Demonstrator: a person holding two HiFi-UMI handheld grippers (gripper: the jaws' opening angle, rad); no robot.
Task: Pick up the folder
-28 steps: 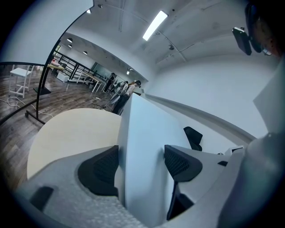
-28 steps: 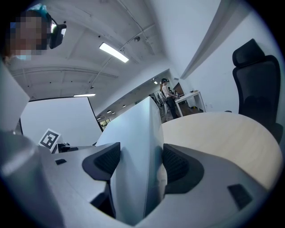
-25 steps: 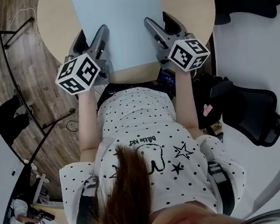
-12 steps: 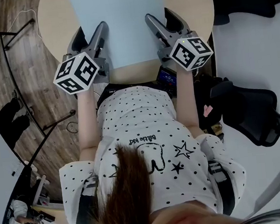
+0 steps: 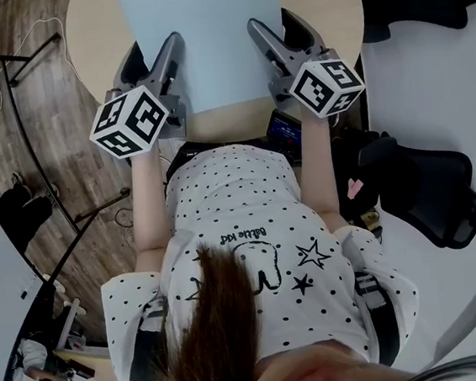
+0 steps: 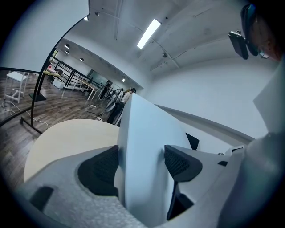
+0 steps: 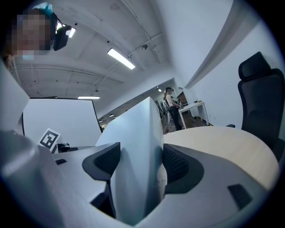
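Round table (image 5: 90, 32), pale beige matte top, bare at left and right of a pale blue folder (image 5: 205, 37) spanning the middle from near the front edge to past the top of the head view. Cannot tell whether folder rests on the top or hangs just clear of it. In both gripper views, bare beige surface beside the sheet; underneath, dark wood-plank floor (image 5: 35, 105) at left.

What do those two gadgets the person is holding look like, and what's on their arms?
The left gripper and right gripper are grey, each with two tapering jaws lined with black textured pads. Each carries a white cube printed with black square markers. The person wears a white short-sleeved shirt with black dots.
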